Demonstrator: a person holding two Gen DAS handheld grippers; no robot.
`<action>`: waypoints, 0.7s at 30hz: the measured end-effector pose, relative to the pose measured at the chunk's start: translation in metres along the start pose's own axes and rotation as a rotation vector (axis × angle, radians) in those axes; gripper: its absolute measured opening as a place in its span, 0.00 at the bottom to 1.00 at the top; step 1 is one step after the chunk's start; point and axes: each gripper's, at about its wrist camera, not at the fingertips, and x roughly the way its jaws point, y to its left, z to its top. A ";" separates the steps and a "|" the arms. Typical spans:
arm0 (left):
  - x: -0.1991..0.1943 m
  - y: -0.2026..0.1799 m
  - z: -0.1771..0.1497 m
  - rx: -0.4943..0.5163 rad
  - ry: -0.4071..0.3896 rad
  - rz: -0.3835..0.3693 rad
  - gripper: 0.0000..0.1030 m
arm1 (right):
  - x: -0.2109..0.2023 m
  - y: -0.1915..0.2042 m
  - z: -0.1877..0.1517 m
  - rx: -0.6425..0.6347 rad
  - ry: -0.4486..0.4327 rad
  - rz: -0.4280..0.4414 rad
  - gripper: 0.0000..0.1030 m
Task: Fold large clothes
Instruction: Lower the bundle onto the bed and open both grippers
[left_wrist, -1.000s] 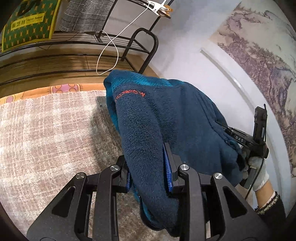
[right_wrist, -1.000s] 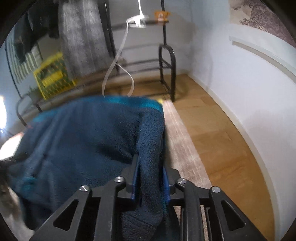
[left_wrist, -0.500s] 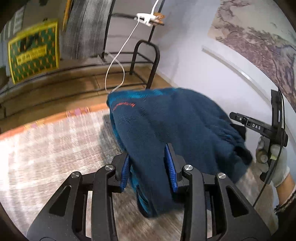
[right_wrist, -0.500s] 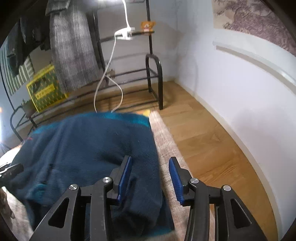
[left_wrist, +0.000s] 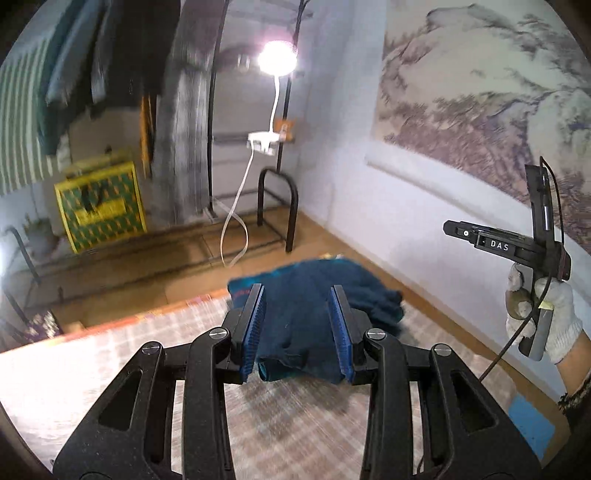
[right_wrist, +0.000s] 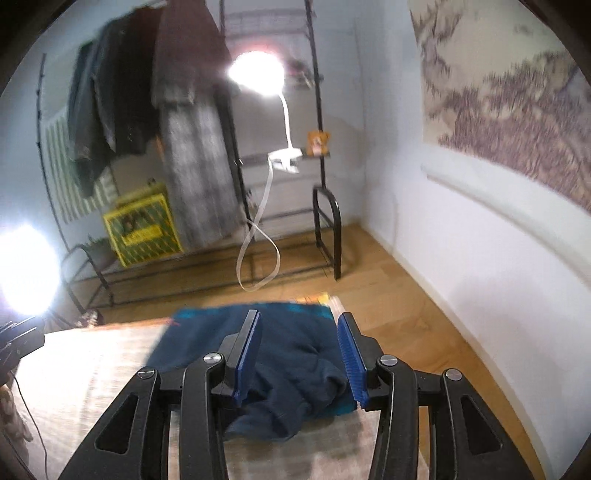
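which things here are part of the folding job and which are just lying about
Part of the job:
blue fleece
plaid blanket under it
left gripper
right gripper

Just about:
yellow-green box
clothes rack
hanging clothes
white cable
wall painting

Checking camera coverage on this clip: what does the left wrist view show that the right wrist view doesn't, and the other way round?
Only the left wrist view shows the gloved hand holding the right gripper's handle, and a blue patch on the floor. Only the right wrist view shows a second bright lamp at its left edge. Both show the folded blue fleece lying on the checked blanket, the yellow-green crate, the clothes rack and open, empty jaws.
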 end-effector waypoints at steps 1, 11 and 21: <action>-0.017 -0.004 0.005 0.007 -0.017 0.002 0.33 | -0.020 0.005 0.005 -0.008 -0.019 0.004 0.43; -0.194 -0.045 0.023 0.053 -0.157 -0.020 0.33 | -0.189 0.055 0.022 -0.050 -0.159 0.064 0.44; -0.335 -0.072 0.017 0.088 -0.269 -0.041 0.33 | -0.339 0.085 -0.006 -0.088 -0.267 0.096 0.46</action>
